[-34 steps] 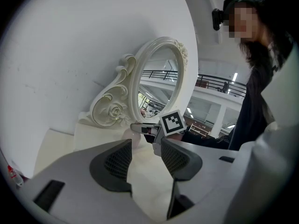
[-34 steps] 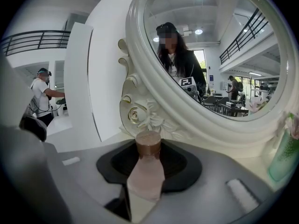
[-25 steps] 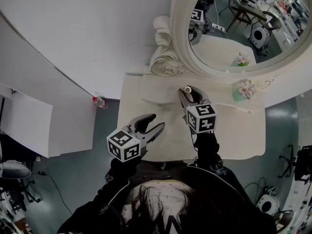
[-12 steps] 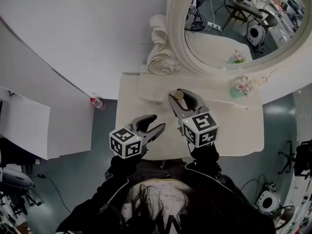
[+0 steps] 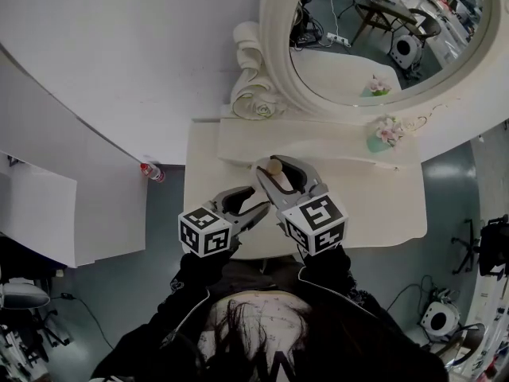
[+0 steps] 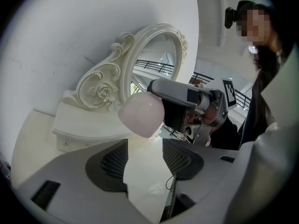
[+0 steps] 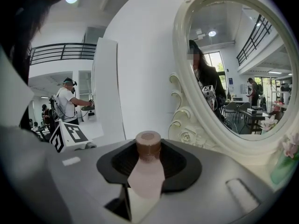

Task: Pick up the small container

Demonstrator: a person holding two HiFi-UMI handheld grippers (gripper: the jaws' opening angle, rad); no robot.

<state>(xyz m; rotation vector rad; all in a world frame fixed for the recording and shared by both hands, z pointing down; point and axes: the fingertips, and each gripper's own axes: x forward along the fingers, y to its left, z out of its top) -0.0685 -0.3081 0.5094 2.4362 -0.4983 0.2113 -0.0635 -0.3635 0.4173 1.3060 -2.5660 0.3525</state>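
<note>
The small container (image 5: 273, 166) is a pale pink bottle with a brown cap. My right gripper (image 5: 278, 178) is shut on it and holds it above the white dressing table (image 5: 382, 213). In the right gripper view the container (image 7: 146, 176) stands upright between the black pads, cap (image 7: 148, 145) on top, with the right gripper (image 7: 148, 161) closed round its body. In the left gripper view its rounded pink bottom (image 6: 141, 113) hangs just ahead of my left gripper (image 6: 144, 158), which is open with nothing between its pads. The left gripper (image 5: 248, 207) sits close beside the right one.
An ornate white oval mirror (image 5: 274, 94) stands at the back on a raised shelf (image 5: 334, 146). A small pot of pink flowers (image 5: 384, 134) sits on the shelf at the right. A red-capped bottle (image 5: 151, 171) lies on the floor left of the table.
My right gripper has come back from the shelf toward me and to the left, rising with the container in it. The left gripper has barely shifted.
</note>
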